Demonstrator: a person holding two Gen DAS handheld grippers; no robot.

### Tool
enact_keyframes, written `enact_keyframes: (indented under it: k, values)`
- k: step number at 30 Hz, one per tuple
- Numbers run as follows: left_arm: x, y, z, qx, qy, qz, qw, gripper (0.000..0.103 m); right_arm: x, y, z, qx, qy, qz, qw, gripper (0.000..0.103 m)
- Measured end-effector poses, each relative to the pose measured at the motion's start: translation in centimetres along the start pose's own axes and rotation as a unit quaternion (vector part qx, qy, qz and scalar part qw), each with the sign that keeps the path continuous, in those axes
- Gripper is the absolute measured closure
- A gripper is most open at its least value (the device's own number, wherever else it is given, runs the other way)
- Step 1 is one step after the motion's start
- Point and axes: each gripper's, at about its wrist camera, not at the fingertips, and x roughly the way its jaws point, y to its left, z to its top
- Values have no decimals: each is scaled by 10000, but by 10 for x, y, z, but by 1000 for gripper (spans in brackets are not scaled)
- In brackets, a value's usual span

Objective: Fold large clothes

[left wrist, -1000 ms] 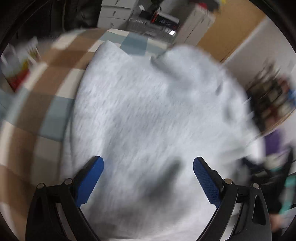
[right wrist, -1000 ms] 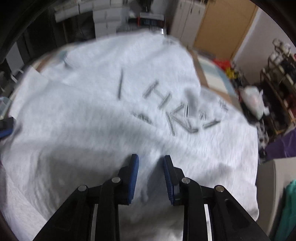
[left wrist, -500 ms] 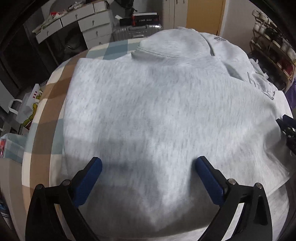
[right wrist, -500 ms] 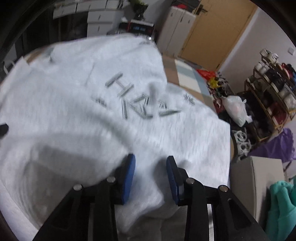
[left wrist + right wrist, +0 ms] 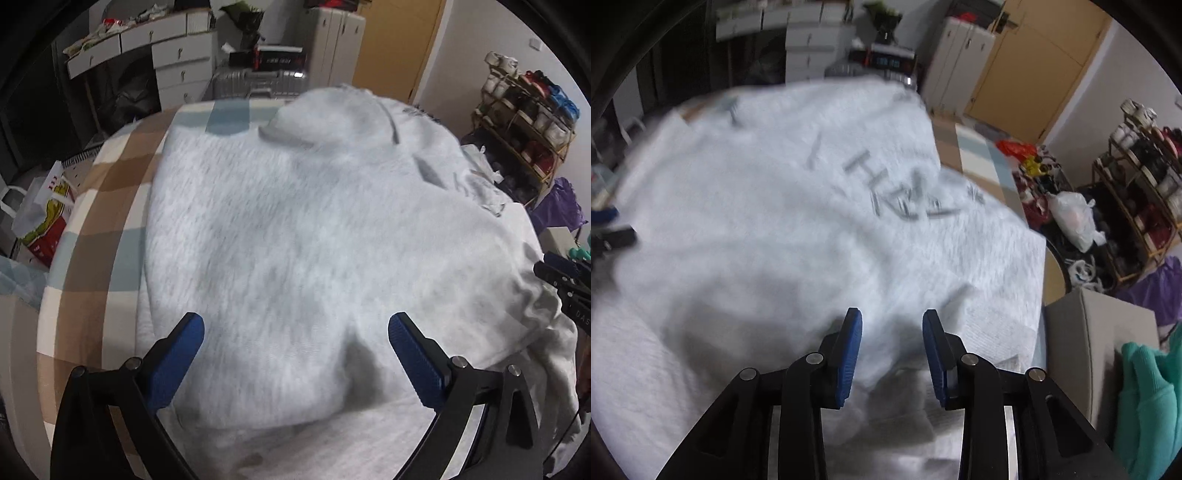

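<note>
Right wrist view: sweatshirt (image 5: 798, 236) lettering (image 5: 901, 192); both hand-held grippers (image 5: 295, 350) (image 5: 891, 343) apart, empty.

A checked bed (image 5: 110, 206) — tan, white and pale-blue squares — carries 1 grey sweatshirt (image 5: 314, 240) spread across it.

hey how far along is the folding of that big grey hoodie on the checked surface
Partly done, as far as the blurred frames show. Done: one side of the grey hoodie looks folded over its body, with printed lettering facing up on the other side. In hand: nothing; the left gripper stands wide open above the fabric, and the right gripper grips no cloth. Left: the lettered side, the hood and the final fold.
</note>
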Motion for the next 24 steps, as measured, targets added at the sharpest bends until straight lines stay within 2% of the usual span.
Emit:
enact_keyframes:
  k: [2, 3, 6, 7, 9, 12, 14, 16, 17, 18, 19, 20, 21, 24]
  values:
    - [-5, -5, -4, 105, -55, 42, 9999, 5, -13, 2, -3, 115, -244, 70, 9996, 63]
    - [-2, -7, -5, 164, -32, 105, 9998, 5, -11, 6, -6, 94, -159, 86, 9998, 56]
    - [18, -14, -4, 285, 281, 254, 9989, 5, 22, 26, -24, -212, 636, -23, 9977, 56]
    - [25, -13, -2, 251, 389, 322, 9984, 5, 15, 28, -28, -166, 240, -88, 9995, 54]
    - [24, -10, 2, 147, 312, 283, 9990, 5, 11, 34, -25, -127, 464, 13, 9988, 57]
    - [23, -8, 3, 145, 304, 294, 9990, 5, -15, 36, -14, -184, 76, 235, 9995, 59]
    - [23, -15, 2, 196, 321, 327, 9988, 5, -26, 33, -7, -97, -95, 118, 9998, 56]
    - [21, -18, 1, 167, 344, 302, 9988, 5, -22, 25, -6, 103, -99, 49, 9999, 46]
    - [22, -18, 2, 150, 368, 287, 9988, 5, -15, 22, -7, 223, 12, -6, 9998, 45]
    - [22, -17, 3, 126, 382, 270, 9988, 5, -1, 18, -10, 331, 257, -39, 9991, 44]
    - [20, -17, 1, 116, 396, 268, 9988, 5, 20, 17, -17, 407, 681, 4, 9968, 44]
    - [17, -18, 0, 119, 387, 247, 9989, 5, 30, 15, -23, 424, 861, 63, 9954, 45]
    - [16, -18, 0, 153, 339, 200, 9991, 5, 24, 11, -26, 583, 482, 152, 9970, 41]
    - [22, -17, -4, 375, 210, 148, 9990, 1, 26, 8, -17, 689, 775, 340, 9940, 40]
